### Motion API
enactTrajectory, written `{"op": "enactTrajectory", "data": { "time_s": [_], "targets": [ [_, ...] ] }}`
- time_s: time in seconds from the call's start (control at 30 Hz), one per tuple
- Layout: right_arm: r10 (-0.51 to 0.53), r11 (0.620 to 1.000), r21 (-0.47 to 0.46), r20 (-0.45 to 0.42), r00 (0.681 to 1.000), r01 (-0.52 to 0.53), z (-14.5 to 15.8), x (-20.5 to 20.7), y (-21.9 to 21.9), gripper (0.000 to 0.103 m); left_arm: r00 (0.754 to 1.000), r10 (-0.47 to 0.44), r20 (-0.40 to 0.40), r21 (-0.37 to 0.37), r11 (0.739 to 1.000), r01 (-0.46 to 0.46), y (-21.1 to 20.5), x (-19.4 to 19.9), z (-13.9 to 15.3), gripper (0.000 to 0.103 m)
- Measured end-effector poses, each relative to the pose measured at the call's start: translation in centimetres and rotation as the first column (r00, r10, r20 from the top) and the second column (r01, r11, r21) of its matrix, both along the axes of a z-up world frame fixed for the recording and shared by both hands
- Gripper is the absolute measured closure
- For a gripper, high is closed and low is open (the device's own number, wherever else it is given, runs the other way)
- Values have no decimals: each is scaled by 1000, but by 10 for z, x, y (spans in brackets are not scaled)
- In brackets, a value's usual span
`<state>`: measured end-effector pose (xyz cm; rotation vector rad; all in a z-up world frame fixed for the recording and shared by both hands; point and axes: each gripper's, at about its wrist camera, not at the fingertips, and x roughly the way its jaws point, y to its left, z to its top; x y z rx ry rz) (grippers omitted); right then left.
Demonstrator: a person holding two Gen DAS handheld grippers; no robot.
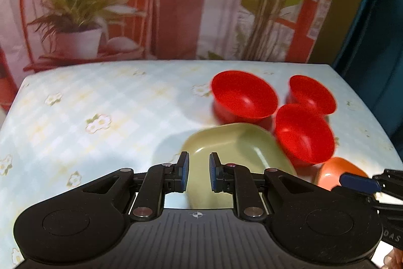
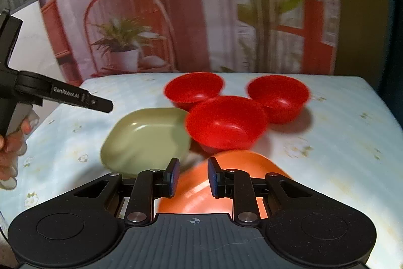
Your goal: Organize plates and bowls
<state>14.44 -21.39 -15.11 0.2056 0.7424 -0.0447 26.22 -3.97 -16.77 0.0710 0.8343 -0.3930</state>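
Observation:
Three red bowls stand upright in a cluster on the table: one at the back left point(image 2: 194, 88), one at the back right point(image 2: 279, 96) and one in front point(image 2: 226, 122). A green squarish plate point(image 2: 146, 140) lies left of them, and an orange plate point(image 2: 199, 190) lies in front. My left gripper point(image 1: 199, 173) is open and empty, hovering over the green plate point(image 1: 234, 143). My right gripper point(image 2: 192, 177) is open and empty over the orange plate, which also shows in the left wrist view point(image 1: 337, 172).
The table point(image 1: 88, 105) has a pale blue flowered cloth. A printed backdrop with plants and a red chair point(image 1: 83, 11) hangs behind it. The table's right edge point(image 2: 388, 112) drops off near dark blue furniture. My left gripper's body point(image 2: 55, 92) shows at the left.

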Motion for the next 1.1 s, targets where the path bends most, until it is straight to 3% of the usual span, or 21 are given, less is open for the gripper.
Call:
{"op": "enactTrajectory", "data": {
  "time_s": [0.17, 0.63, 1.0, 1.1],
  "targets": [
    [17, 1000, 12, -54, 998, -17, -14, 32, 8, 79, 1000, 14, -26, -12, 1000, -14, 5, 6, -18, 67],
    [-4, 1000, 9, -149, 989, 6, -41, 75, 5, 79, 995, 28, -93, -51, 998, -33, 6, 18, -53, 67],
    [7, 1000, 13, -169, 986, -5, -50, 88, 5, 80, 993, 10, -116, -50, 999, -16, 4, 16, -61, 82],
    [11, 1000, 21, -173, 985, -7, -51, 88, 6, 86, 994, 10, -112, -41, 999, -15, 3, 12, -60, 84]
  ]
}}
